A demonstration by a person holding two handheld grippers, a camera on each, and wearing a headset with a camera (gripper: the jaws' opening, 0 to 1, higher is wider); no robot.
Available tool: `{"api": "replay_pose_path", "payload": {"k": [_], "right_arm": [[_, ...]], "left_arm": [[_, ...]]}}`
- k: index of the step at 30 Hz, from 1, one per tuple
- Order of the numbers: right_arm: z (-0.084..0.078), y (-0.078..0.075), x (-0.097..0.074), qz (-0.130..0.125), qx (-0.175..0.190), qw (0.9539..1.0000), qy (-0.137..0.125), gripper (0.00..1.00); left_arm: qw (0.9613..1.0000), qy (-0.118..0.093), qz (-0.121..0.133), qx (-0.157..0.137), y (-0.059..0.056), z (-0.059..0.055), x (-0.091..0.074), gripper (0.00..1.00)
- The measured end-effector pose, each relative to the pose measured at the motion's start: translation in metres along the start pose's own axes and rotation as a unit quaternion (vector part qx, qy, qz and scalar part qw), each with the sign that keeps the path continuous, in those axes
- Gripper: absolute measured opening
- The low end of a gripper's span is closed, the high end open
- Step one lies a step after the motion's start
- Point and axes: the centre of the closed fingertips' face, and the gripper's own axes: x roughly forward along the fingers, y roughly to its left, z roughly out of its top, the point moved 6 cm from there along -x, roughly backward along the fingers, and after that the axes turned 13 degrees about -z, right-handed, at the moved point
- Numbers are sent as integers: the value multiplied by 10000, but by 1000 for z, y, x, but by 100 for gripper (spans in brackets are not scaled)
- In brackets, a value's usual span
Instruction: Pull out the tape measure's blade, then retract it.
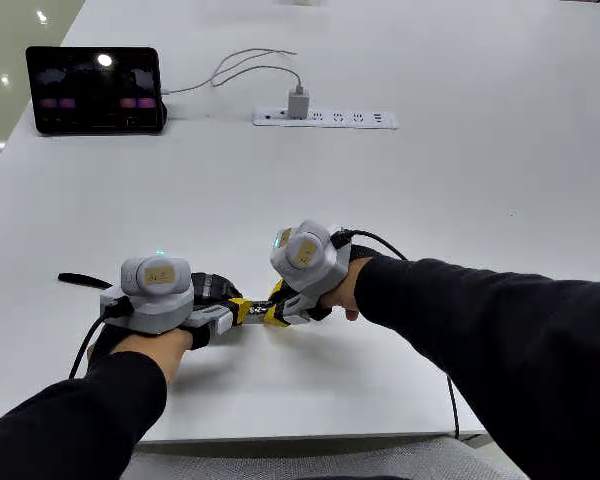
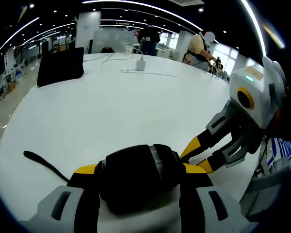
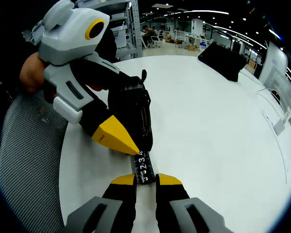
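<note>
My left tongs [image 2: 140,171] are clamped round the black tape measure case [image 3: 132,111], low over the desk [image 1: 400,220] near its front edge. My right tongs [image 3: 145,180] are pinched on the blade [image 3: 142,167] tip, with a short numbered stretch out. My read: pull barely begun. Full draw and all retraction remain.

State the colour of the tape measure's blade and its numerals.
The blade is black with white numerals; the right gripper view shows it best.
</note>
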Motion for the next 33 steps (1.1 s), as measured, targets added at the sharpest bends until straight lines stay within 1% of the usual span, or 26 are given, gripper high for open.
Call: {"api": "replay_pose_path", "payload": {"k": [17, 33], "right_arm": [[4, 1, 5, 33, 69, 10000, -60, 11], [11, 6, 9, 56, 113, 9998, -137, 12]], "left_arm": [[10000, -13, -17, -15, -2, 1, -2, 62], [10000, -16, -25, -43, -2, 0, -2, 62]]}}
